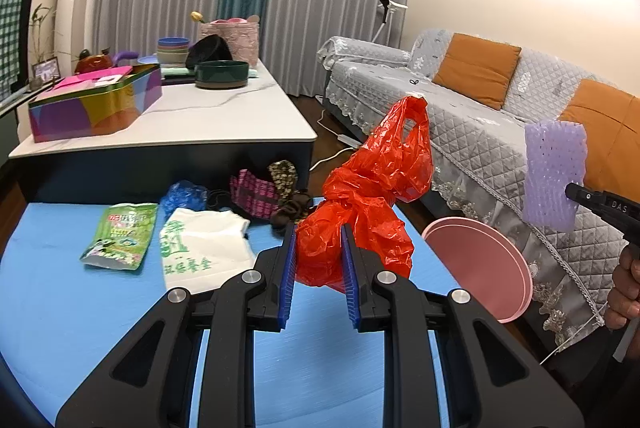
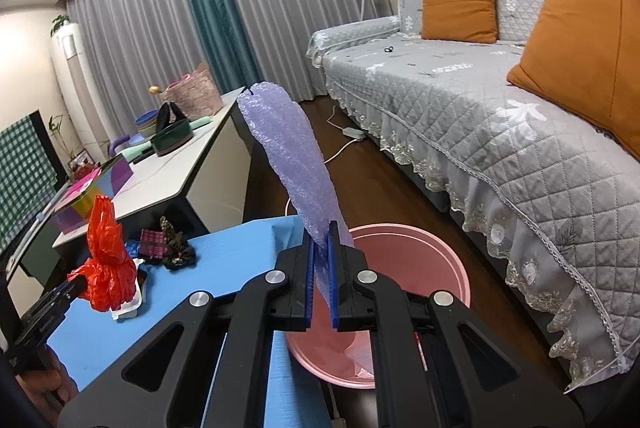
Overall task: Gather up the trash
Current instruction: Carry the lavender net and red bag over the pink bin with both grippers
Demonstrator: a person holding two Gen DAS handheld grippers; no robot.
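Note:
My left gripper [image 1: 319, 252] is shut on a crumpled red plastic bag [image 1: 372, 187], held above the blue table [image 1: 72, 300] near its right edge. From the right wrist, that red bag [image 2: 106, 264] and the left gripper [image 2: 78, 286] show at the lower left. My right gripper [image 2: 321, 260] is shut on a purple foam net sleeve [image 2: 288, 155] that stands up from the pads, over the pink bin [image 2: 440, 260]. The left wrist shows the same purple sleeve [image 1: 554, 171], pinched by the right gripper [image 1: 572, 189], right of the pink bin [image 1: 492, 268].
On the blue table lie a green snack packet [image 1: 120, 236], a white bag with green print [image 1: 200, 252], a blue wrapper [image 1: 184, 195] and dark patterned wrappers [image 1: 272, 191]. A white counter [image 1: 224, 115] with a colourful tin [image 1: 96, 103] and bowls stands behind. A grey sofa [image 2: 500, 99] runs along the right.

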